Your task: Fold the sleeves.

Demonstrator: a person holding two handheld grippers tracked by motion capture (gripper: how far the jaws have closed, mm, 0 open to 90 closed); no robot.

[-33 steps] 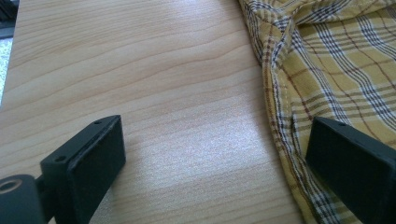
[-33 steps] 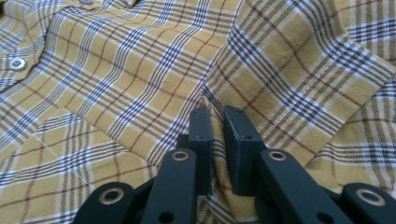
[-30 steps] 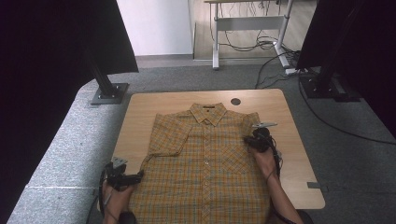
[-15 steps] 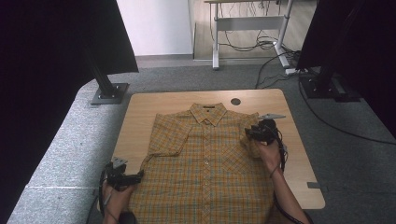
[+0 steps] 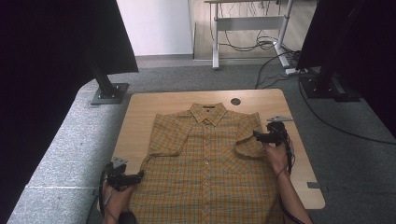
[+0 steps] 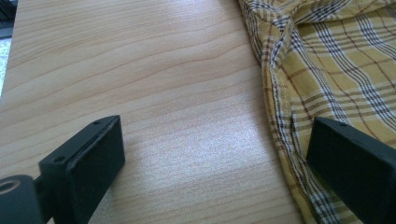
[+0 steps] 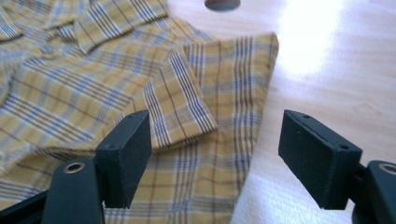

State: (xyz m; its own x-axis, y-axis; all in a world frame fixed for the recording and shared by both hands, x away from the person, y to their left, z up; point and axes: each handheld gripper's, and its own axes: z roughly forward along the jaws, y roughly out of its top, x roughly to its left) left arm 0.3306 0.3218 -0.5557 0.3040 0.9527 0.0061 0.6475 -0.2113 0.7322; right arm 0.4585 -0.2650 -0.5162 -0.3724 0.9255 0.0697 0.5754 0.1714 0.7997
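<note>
Since the earlier frame the right gripper (image 5: 262, 136) has been lifted off the folded-in sleeve (image 7: 180, 109), its jaws just opened and empty. The left gripper (image 6: 212, 172) is spread at the hem of the shirt (image 5: 205, 163) lying flat on the table (image 5: 140, 107); the loose sleeve may be unfolded if the hem is tugged

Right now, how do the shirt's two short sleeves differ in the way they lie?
The sleeve by the right gripper is folded in over the shirt, its cuff lying on the chest; the sleeve on the left gripper's side spreads out flatter, toward the bare table. The right sleeve sits just ahead of open jaws; the left sleeve lies farther from its gripper. Both are the same yellow plaid.
</note>
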